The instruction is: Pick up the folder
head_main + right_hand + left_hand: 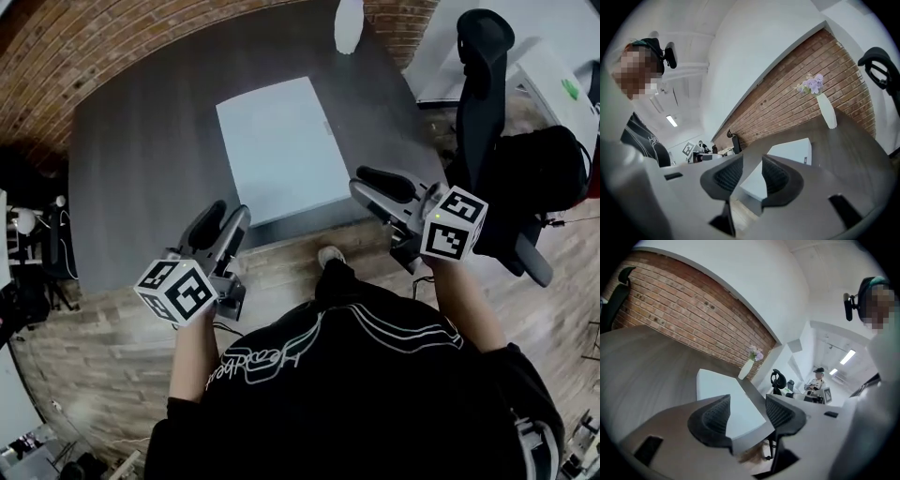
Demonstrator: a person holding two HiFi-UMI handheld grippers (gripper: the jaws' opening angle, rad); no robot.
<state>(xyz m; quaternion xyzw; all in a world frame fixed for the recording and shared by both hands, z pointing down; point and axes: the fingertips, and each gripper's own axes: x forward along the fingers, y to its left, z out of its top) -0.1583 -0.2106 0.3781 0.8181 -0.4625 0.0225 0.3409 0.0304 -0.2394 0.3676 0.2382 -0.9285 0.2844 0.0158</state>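
The folder (279, 150) is a flat pale blue-white rectangle lying on the dark grey table (141, 159). My left gripper (228, 214) hovers at the table's near edge, just left of the folder's near left corner, jaws apart and empty. My right gripper (360, 185) is by the folder's near right corner, also open with nothing between its fingers. In the left gripper view the folder (717, 387) lies beyond the left gripper (747, 411). In the right gripper view the folder (790, 157) shows past the right gripper (752, 174). Neither gripper touches it.
A white vase (349, 23) with flowers stands at the table's far edge. A black office chair (487, 103) stands to the right of the table, close to my right gripper. A brick wall (141, 47) runs behind the table. Wooden floor (94, 328) lies below.
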